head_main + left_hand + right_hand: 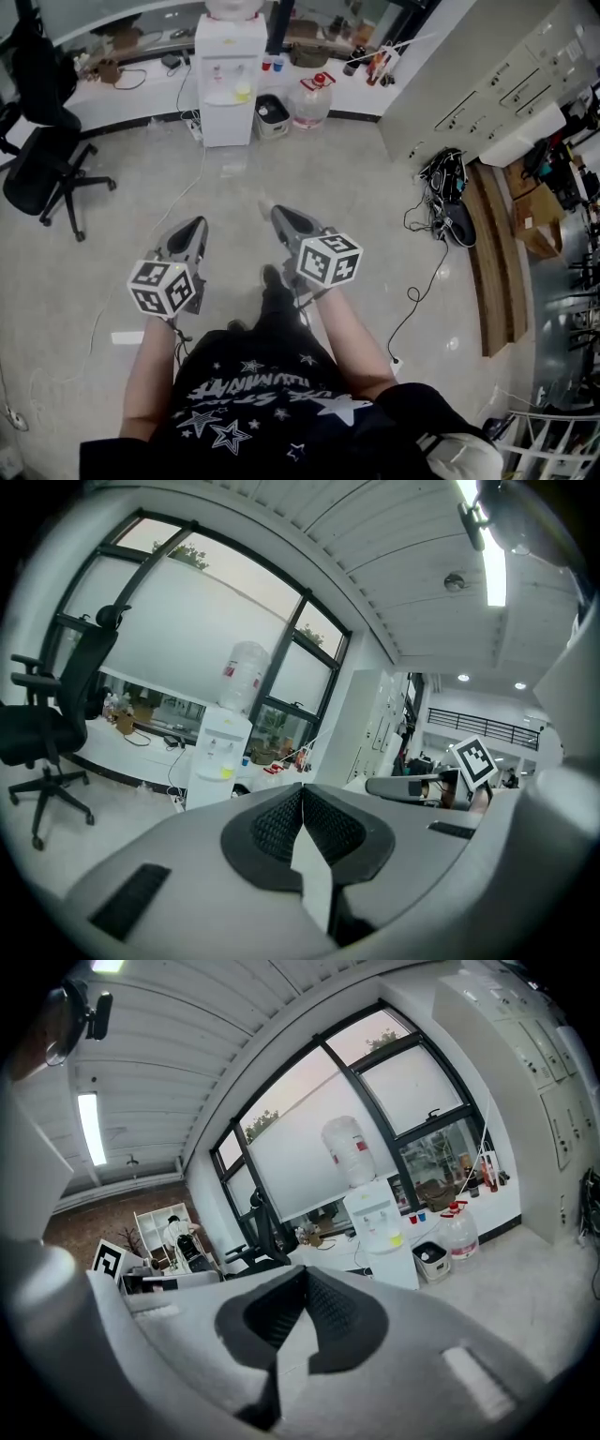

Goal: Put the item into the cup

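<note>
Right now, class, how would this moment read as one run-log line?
left gripper: shut, empty | right gripper: shut, empty | both aimed toward water dispenser | task: not under way

The room is evenly and brightly lit by daylight from the large windows (187,621) and by a ceiling strip light (494,569), which is blown out. Soft glare is seen on the floor (375,216). Both gripper views are strongly bowed and darkened at the corners
</note>
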Tool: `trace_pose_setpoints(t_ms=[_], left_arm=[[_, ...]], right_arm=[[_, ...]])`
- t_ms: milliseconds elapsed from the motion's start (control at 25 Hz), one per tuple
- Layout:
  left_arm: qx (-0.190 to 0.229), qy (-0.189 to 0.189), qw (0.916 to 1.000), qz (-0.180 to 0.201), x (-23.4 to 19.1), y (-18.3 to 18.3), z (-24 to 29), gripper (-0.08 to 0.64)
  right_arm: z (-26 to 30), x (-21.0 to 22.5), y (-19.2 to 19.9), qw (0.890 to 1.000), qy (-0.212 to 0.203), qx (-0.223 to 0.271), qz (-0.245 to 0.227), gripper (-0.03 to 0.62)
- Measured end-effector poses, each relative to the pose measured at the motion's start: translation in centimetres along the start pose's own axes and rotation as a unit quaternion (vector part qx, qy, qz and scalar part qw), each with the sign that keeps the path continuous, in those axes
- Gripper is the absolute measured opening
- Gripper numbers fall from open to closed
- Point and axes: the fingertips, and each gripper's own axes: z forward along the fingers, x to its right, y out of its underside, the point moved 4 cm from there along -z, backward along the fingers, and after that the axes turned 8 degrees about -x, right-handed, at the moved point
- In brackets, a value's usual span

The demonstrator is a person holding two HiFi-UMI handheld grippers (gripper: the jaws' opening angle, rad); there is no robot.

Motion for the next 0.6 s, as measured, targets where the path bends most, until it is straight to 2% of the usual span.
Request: trace_pose_setpoints(t_ms=[320, 600], left_arm=[[-0.01, -0.001, 0.9999, -0.01, -0.4, 1.5, -0.7, 0.005], [-0.008, -0.003, 0.9999, -0.013, -1.2, 1.2, -0.7, 0.005]], right_arm=[[-0.3, 0.1, 0.6, 1.0, 0.004, 0.013, 0.018, 0.0], [0.1, 0.3, 0.6, 1.0, 0.006, 0.007, 0.02, 0.0]])
